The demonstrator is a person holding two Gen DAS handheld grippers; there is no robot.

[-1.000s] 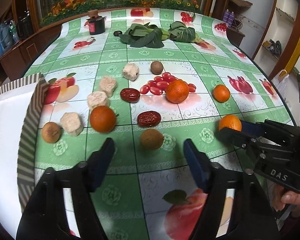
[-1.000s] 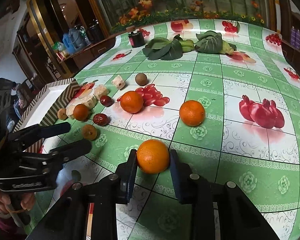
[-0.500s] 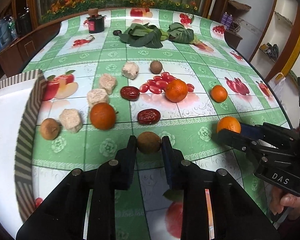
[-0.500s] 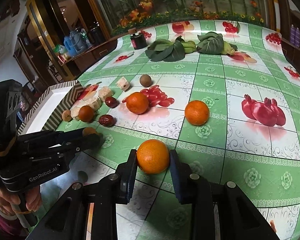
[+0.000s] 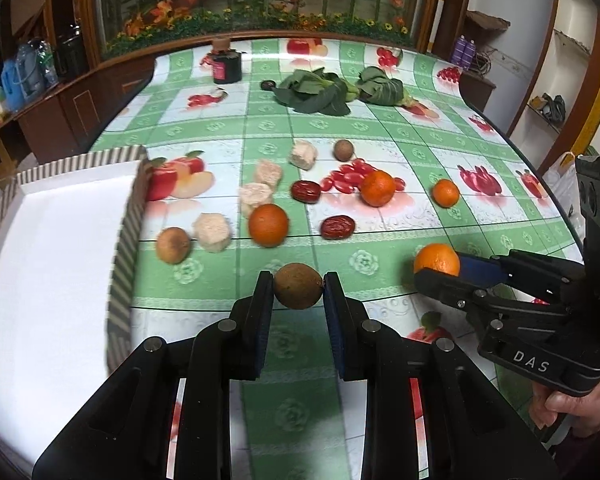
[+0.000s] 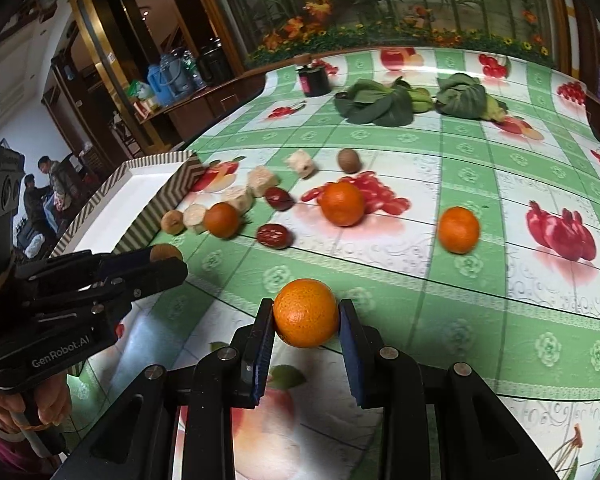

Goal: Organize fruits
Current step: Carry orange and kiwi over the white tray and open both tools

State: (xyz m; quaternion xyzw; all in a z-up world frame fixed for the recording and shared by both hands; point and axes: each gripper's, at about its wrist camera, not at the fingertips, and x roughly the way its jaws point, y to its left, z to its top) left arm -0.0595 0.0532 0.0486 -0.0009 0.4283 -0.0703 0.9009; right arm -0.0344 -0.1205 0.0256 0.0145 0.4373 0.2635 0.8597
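the brown round fruit (image 5: 298, 286) sits between the fingertips of the left gripper (image 5: 298, 288), both pads pressed against its sides, above the near edge of the table (image 5: 420, 140); the jaws are narrowed to the width of the fruit and grip it. the held orange (image 6: 306, 313) sits between the fingertips of the right gripper (image 6: 306, 316), jaws closed to its width and gripping it, also near the near edge of the table. in the left wrist view the right gripper body reads "das"; in the right wrist view the left gripper body reads "genrobot.ai". the striped-rim white tray (image 5: 126, 236) lies at the left edge of the table. toward the middle of the table lie three loose oranges (image 5: 268, 225), two red dates (image 5: 337, 227), four pale cubes (image 5: 212, 232) and two more brown fruits (image 5: 173, 245). leafy greens (image 5: 320, 94) and a dark jar (image 5: 227, 66) stand near the far edge; the jar label is too small to read.
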